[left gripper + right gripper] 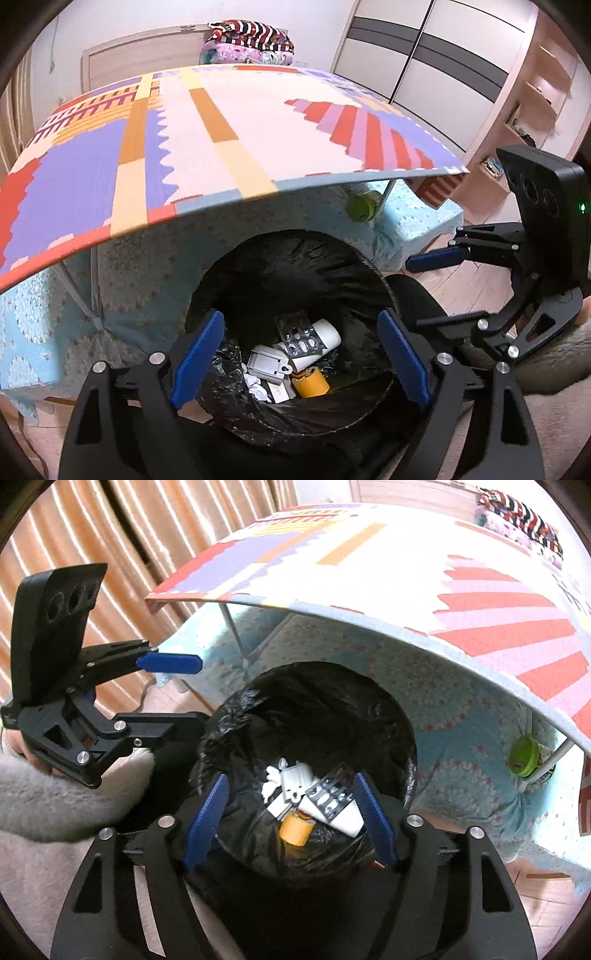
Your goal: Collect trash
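Both your left gripper point(301, 362) and right gripper point(291, 818) hang empty, jaws apart, over the bin point(384, 280) holding dropped trash point(295, 360); next, seek litter toward the table point(258, 122) at twelve o'clock

Both views are bright and evenly lit, with soft indoor light and no hard shadows. The right wrist view is overexposed: the table point(388, 554) top washes out to white toward 1 o'clock, and the curtain point(92, 528) at 10 o'clock glows with light coming through it. In the left wrist view the table point(258, 122) keeps its colours. The bin point(295, 258) interior is deep black at centre, its liner showing small glints. Strong fisheye bending curves the table edge, and a dark vignette rings each frame. Focus is sharp, with no motion blur.
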The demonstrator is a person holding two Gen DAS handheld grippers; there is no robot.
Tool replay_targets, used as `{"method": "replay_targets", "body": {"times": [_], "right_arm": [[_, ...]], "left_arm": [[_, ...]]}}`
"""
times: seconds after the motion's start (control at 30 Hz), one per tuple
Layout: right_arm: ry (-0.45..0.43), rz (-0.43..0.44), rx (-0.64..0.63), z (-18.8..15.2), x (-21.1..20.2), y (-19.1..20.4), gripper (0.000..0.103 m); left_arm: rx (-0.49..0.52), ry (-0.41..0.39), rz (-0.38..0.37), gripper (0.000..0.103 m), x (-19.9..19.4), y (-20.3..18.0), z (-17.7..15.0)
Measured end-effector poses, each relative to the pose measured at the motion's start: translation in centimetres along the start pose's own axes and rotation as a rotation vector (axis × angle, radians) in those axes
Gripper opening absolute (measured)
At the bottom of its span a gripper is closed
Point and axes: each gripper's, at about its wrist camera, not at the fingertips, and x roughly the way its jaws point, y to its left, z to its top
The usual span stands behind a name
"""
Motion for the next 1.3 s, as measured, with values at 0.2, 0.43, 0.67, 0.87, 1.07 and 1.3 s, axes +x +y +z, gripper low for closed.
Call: {"method": "replay_targets", "body": {"times": [0.2, 0.43, 0.67, 0.87, 1.07, 1.3], "right_arm": [[0.012, 0.010, -0.027, -0.4, -1.2, 1.1, 0.076], [0.005, -0.004, -0.030, -0.7, -2.4, 1.6, 0.076], [-0.008, 0.004, -0.025, -0.8, -3.0, 1.8, 0.076], [-0.019, 0.004, -0.034, -0.7, -3.5, 2.1, 0.076], [-0.017, 0.010, -0.042, -0.8, -3.6, 2.2, 0.076], [-0.020, 0.009, -0.042, -0.7, -3.7, 2.3, 0.076]], "left_arm": [[0.015, -0.015, -0.001, 0.087, -1.3, -1.1, 0.1], [0.025, -0.008, 0.012, 0.087, -2.1, -2.7, -0.3], [0.037, -0.021, 0.003, 0.087, -2.8, -3.1, -0.3], [0.053, -0.025, -0.016, 0.087, -3.2, -3.6, -0.4], [0.052, -0.025, -0.017, 0.087, -3.3, -3.6, -0.4], [0.062, -0.025, -0.027, 0.087, -3.4, -3.8, -0.6]]}}
